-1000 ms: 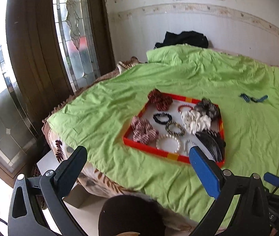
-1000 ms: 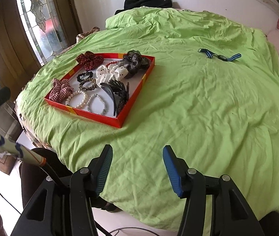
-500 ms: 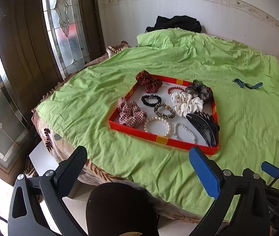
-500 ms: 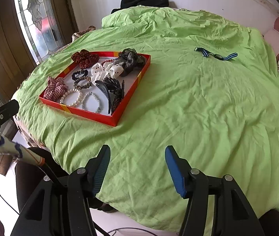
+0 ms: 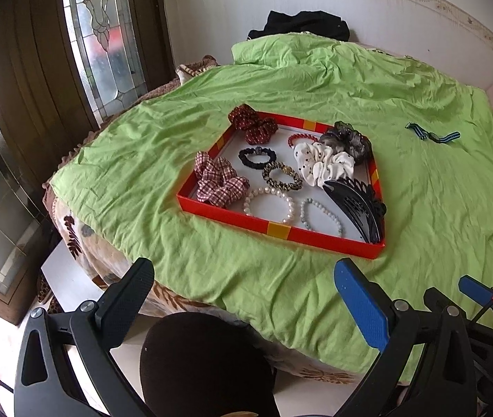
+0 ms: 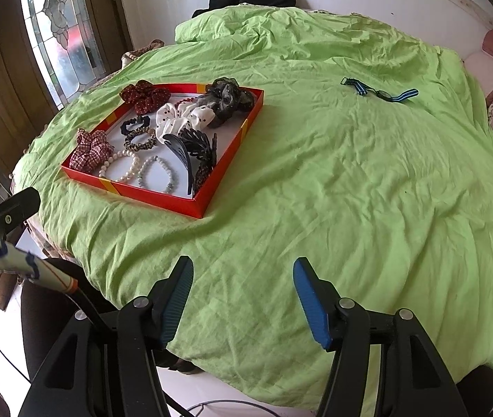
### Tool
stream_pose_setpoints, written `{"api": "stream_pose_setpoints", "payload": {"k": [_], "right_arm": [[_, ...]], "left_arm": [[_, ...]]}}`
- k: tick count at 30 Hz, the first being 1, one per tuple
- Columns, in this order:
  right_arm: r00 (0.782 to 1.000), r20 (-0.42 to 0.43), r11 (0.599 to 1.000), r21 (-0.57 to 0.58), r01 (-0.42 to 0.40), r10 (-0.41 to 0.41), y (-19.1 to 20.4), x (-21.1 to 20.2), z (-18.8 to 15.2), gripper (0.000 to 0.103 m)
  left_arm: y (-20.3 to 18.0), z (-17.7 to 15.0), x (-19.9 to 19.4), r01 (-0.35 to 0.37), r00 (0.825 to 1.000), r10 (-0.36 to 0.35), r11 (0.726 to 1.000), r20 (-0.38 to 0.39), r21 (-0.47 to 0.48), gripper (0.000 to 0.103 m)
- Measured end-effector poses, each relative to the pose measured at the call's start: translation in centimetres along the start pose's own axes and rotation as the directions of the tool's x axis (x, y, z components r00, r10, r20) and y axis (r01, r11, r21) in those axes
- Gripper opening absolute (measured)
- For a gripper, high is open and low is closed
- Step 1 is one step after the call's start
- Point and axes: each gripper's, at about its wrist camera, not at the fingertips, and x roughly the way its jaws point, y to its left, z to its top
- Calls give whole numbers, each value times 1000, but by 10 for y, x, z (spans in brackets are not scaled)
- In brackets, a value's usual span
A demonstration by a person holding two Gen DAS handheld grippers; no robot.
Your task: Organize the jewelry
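Hovered with right gripper (image 6: 243,299) open, jaws just widened, nothing between; left gripper (image 5: 244,300) likewise spread and empty. Lay on wrinkled green bedsheet (image 6: 333,180): shallow red cardboard tray (image 5: 270,227) (scrunchies, bead bracelets inside), both grippers well short.

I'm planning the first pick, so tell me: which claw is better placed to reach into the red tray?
Left, I'd judge. The left claw is open and faces the red tray almost head-on. The right claw, also open and empty, has the tray off to its left.
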Motion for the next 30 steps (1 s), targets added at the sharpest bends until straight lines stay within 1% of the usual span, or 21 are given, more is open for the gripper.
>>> {"api": "stream_pose_setpoints", "payload": {"k": [8,17,30], "right_arm": [[999,-7,999,-6,32,-32,3,4,0,66],[998,-25,999,4,49,-49,4,10,1,67],[997,-45,998,-19,68,-68,14,17,1,68]], "left_arm": [[-1,-3,10,32,999,-31,999,-32,11,103],[1,-5,19,71,996,-70,997,-62,13,103],[7,-7,30,94,991,-94,996,-91,-4,103]]}}
